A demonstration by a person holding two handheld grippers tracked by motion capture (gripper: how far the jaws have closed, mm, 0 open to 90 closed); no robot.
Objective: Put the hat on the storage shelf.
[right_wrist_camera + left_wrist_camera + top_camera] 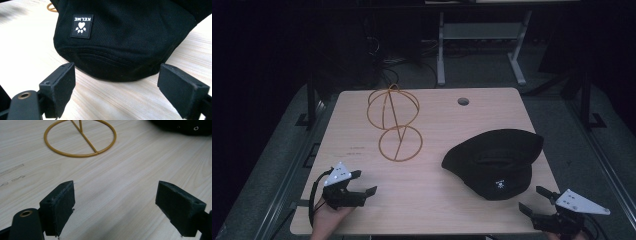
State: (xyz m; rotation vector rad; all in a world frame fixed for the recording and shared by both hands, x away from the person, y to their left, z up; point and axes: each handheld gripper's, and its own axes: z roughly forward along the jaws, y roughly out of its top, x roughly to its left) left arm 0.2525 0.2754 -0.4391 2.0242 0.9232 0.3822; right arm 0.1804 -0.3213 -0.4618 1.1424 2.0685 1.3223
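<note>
A black bucket hat (497, 162) lies upside down on the right half of the wooden table (437, 200), a small white paw label (81, 26) on its side. A gold wire hat stand (394, 122) rises left of centre, its round base ring (80, 138) flat on the wood. My left gripper (364, 182) rests near the front left edge, open and with nothing between its jaws, pointing toward the stand's base. My right gripper (537, 199) sits at the front right corner, open, jaws wide just short of the hat's crown (117, 50).
A round cable hole (463, 101) is in the table's far right part. Beyond the table stand white desk legs (441, 50) and cables on a dark floor. Bare wood lies between the stand and the hat.
</note>
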